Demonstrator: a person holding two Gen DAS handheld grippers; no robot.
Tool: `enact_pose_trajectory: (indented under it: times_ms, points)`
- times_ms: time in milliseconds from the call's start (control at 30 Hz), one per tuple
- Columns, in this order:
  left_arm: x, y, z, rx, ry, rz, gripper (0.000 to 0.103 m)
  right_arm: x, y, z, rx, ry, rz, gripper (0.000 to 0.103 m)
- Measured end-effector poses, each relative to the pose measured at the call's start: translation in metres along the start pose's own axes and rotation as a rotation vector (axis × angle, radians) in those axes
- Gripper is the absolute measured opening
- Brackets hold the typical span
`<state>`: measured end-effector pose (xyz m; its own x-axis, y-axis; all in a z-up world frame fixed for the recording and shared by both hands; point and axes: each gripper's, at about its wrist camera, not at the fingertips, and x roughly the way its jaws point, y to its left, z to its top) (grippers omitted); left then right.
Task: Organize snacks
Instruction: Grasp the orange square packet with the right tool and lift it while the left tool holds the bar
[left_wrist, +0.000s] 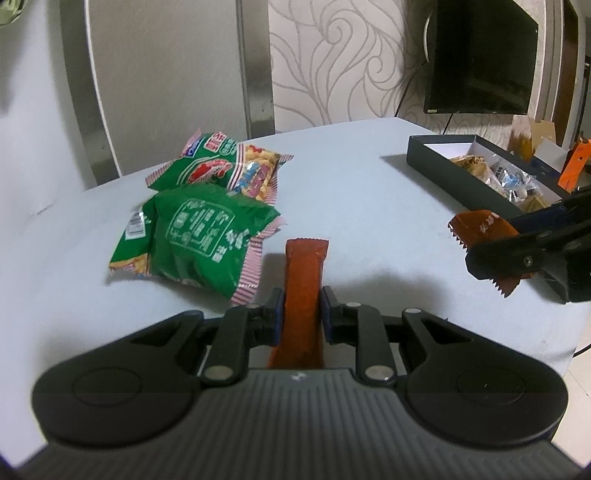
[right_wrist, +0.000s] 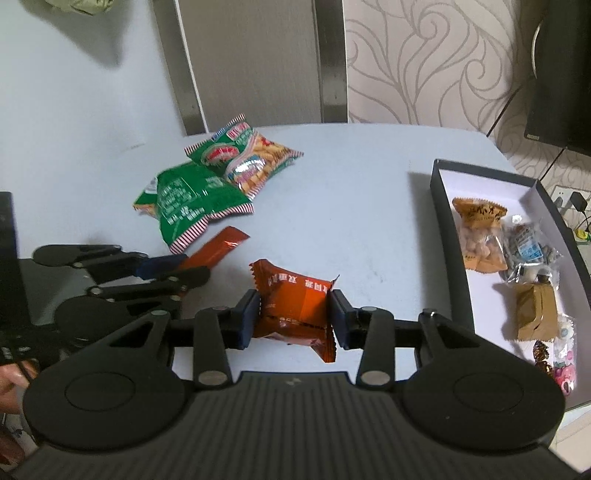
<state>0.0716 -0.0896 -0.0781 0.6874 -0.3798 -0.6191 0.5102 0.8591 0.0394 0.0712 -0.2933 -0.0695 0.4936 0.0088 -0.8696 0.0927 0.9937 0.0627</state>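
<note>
1. Left claw (left_wrist: 302, 310) is pinching a long red stick pack (left_wrist: 304, 280) between its blue pads, the pack pointing forward over the table (left_wrist: 369, 206).
2. Right claw (right_wrist: 293, 317) is gripping an orange packet (right_wrist: 295, 306) by its two sides, the packet hanging just above the table.
3. Two green bags (left_wrist: 199, 236) are lying overlapped on the table, just left of the stick pack's far end.
4. A black box (right_wrist: 439, 221) with a white inside is sitting at the table's right edge, well apart from the bags.
5. Several small wrapped snacks (right_wrist: 480, 236) are lying in a row inside the box.
</note>
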Motion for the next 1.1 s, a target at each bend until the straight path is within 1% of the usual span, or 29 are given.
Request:
enact_pose_trajectory:
  times_ms: [267,633,867,1100]
  points:
    - [0.000,-0.012,0.014,0.016,-0.023,-0.010,0.024,-0.019,0.001,0.003,0.011,-0.037,0.022,0.047]
    - [0.006,-0.031,0.032,0.038,-0.047,-0.027,0.024,-0.046,-0.013,0.006,0.029,-0.083,0.023,0.047]
    - [0.011,-0.047,0.048,0.059,-0.066,-0.050,0.024,-0.057,-0.033,0.006,0.061,-0.108,-0.009,0.047]
    - [0.016,-0.073,0.068,0.089,-0.096,-0.092,0.024,-0.068,-0.064,0.001,0.120,-0.124,-0.057,0.047]
